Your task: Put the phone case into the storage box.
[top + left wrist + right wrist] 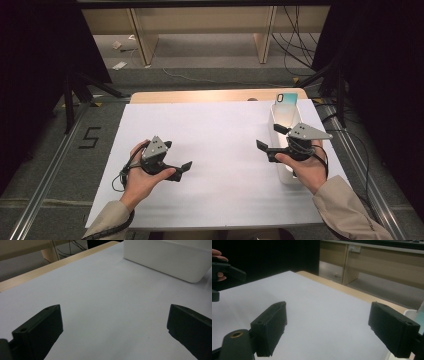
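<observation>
Hands are holding both tools above the white sheet (220, 140) covering the table (200, 96). In the high view the left gripper (184, 170) is hovering at lower left of centre, jaws spread wide with nothing between them (its own view confirms the broad gap), and is pointing toward the middle. At centre right the right gripper (269, 141) is also gaping wide and empty, its hand (306, 170) sitting over a long white bin (281, 119) lying along the sheet's right edge. A teal phone-like object (286, 98) is resting at the bin's far end.
</observation>
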{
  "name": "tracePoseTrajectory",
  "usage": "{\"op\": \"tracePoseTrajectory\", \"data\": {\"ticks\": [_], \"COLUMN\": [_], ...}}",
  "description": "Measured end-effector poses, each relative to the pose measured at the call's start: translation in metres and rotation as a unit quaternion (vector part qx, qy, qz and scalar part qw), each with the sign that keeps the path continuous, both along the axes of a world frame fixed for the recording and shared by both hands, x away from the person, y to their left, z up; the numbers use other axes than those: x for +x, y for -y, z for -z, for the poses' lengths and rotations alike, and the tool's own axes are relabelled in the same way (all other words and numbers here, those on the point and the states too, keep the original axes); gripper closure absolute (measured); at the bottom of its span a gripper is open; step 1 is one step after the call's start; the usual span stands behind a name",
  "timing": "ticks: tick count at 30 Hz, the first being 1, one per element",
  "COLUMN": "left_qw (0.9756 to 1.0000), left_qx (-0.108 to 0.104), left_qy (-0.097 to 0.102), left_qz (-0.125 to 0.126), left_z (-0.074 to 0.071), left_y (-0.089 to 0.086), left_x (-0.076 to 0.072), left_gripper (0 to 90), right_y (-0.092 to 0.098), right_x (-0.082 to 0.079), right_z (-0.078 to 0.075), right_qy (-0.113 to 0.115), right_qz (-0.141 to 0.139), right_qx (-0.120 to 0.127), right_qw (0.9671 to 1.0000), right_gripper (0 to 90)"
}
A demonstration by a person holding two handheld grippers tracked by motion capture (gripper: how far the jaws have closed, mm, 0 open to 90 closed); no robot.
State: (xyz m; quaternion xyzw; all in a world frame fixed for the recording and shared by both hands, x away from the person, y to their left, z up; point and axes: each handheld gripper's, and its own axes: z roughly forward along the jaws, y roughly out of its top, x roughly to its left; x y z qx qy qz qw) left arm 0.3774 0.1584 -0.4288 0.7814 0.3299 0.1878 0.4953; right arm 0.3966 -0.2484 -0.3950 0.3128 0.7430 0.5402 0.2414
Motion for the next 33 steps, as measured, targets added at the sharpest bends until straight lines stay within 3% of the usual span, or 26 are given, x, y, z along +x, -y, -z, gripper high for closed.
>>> {"op": "tracePoseTrajectory", "data": {"ticks": [33], "left_qw": [1.0], "left_qx": [-0.008], "left_qy": [-0.003], "left_qz": [0.0], "left_z": [-0.0004], "left_y": [-0.0007], "left_x": [0.0003], "left_gripper": [0.0], "right_y": [0.0004], "right_x": [-0.0043], "right_z": [-0.0014], "right_qy": [-0.002], "right_qz": [-0.008], "right_qx": [0.006], "right_qw": [0.9999], "right_gripper": [17.8]}}
